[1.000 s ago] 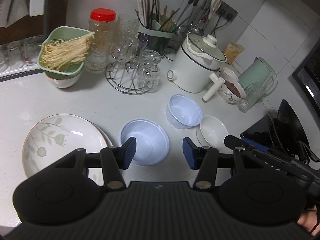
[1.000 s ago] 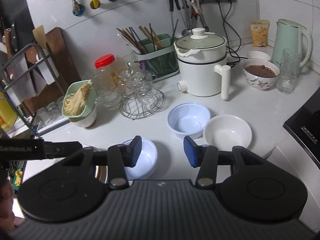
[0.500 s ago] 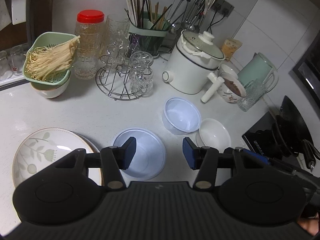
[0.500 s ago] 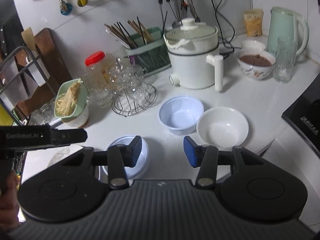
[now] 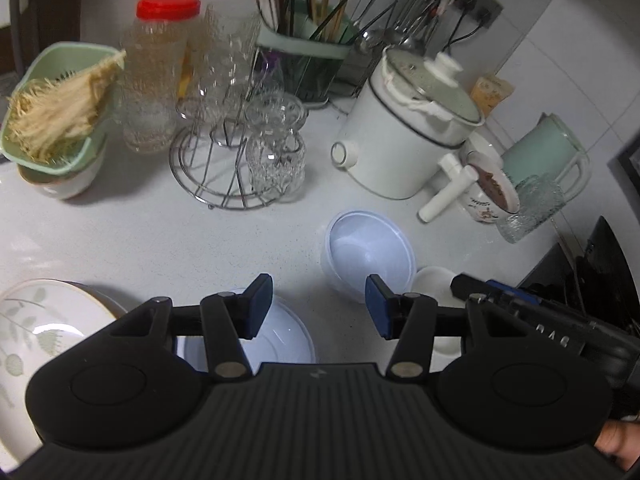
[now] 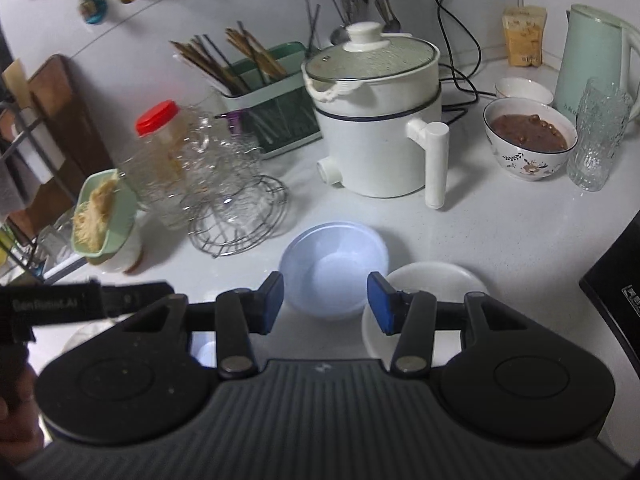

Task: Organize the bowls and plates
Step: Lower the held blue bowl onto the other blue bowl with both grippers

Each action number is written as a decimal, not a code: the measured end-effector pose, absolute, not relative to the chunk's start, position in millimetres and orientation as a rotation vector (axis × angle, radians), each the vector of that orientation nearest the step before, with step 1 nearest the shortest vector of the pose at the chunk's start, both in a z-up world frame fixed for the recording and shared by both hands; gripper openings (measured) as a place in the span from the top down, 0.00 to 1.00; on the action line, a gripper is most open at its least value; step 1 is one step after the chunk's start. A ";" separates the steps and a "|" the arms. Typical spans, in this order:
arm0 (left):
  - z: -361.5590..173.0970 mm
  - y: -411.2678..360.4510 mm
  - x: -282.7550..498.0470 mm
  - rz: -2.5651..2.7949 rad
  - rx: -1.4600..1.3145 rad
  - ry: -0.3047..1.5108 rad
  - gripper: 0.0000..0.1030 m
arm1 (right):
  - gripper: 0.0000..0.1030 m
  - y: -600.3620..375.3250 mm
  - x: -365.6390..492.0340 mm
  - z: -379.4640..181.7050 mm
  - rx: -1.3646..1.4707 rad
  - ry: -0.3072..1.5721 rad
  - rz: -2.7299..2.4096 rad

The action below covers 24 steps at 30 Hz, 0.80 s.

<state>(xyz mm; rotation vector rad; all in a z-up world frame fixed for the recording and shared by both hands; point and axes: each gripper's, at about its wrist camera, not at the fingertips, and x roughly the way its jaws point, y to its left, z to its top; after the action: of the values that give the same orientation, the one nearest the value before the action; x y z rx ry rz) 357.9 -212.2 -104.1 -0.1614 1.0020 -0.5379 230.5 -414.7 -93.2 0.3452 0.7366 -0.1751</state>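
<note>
On the white counter a pale blue plastic bowl (image 5: 370,254) (image 6: 334,266) stands just ahead of both grippers. To its right sits a white ceramic bowl (image 6: 434,286) (image 5: 434,280). A shallower pale blue bowl (image 5: 280,342) lies under my left gripper (image 5: 316,306), partly hidden by its left finger. A leaf-patterned plate (image 5: 36,320) rests at the lower left. My left gripper is open and holds nothing. My right gripper (image 6: 326,304) is open too, hanging over the near rim of the deep blue bowl, its right finger above the white bowl.
Behind stand a white electric pot (image 6: 376,120), a wire rack of glass cups (image 5: 240,152), a red-lidded jar (image 5: 158,72), a green colander of noodles (image 5: 60,108), a utensil holder (image 6: 268,108), a bowl of brown food (image 6: 528,136), a green kettle (image 6: 596,56). A black stove (image 6: 616,288) borders the right.
Both grippers have moved forward and a little down toward the bowls. The shallow blue bowl and plate slid toward the bottom of the left view. Jaw openings are unchanged.
</note>
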 end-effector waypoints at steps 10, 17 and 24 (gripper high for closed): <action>-130.5 -243.6 396.7 -0.537 -0.139 1.089 0.44 | 0.54 -447.0 260.9 -119.2 0.378 0.866 -0.179; -148.7 -273.0 412.8 -0.587 -0.102 1.109 0.45 | 0.56 -465.5 276.5 -133.8 0.406 0.883 -0.183; -164.5 -292.2 437.5 -0.612 -0.065 1.159 0.46 | 0.60 -473.4 303.8 -146.1 0.411 0.901 -0.186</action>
<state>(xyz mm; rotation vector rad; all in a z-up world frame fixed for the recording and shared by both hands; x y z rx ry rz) 437.5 -292.2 -164.6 -0.0648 1.1594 -0.6125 303.8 -473.4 -146.1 0.4112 0.9014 -0.1856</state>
